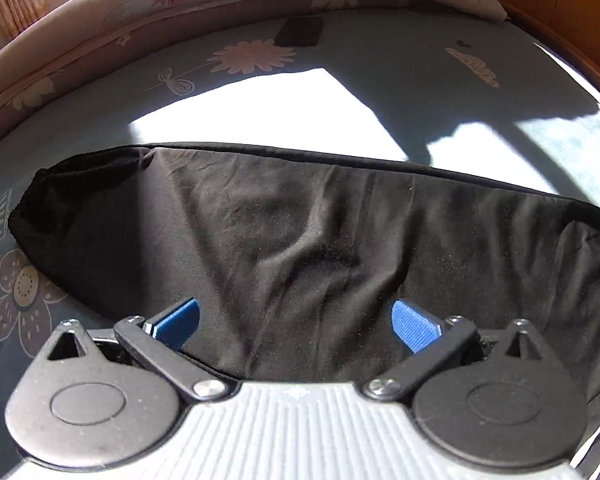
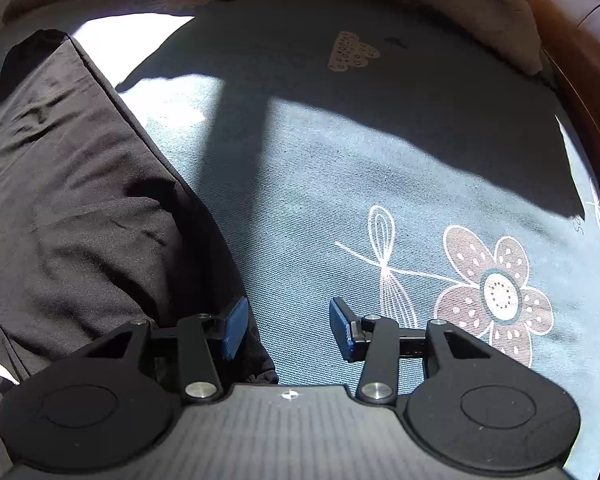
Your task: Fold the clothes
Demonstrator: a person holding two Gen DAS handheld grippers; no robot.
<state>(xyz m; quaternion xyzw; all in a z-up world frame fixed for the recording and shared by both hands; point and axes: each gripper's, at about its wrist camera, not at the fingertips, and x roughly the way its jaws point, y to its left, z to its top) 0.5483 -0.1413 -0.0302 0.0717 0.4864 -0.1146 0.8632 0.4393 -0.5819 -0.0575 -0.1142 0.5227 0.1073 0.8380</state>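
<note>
A black garment (image 1: 300,232) lies half-folded on a bed (image 2: 380,168); both claws, left (image 1: 296,326) and right (image 2: 288,330), are held spread and empty; an edge must be gripped next.

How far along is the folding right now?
Done: the black garment lies as a long band with one clean straight edge on the floral bedsheet. In hand: nothing; the left gripper and right gripper are both open. Left: probably shortening the band further.
</note>
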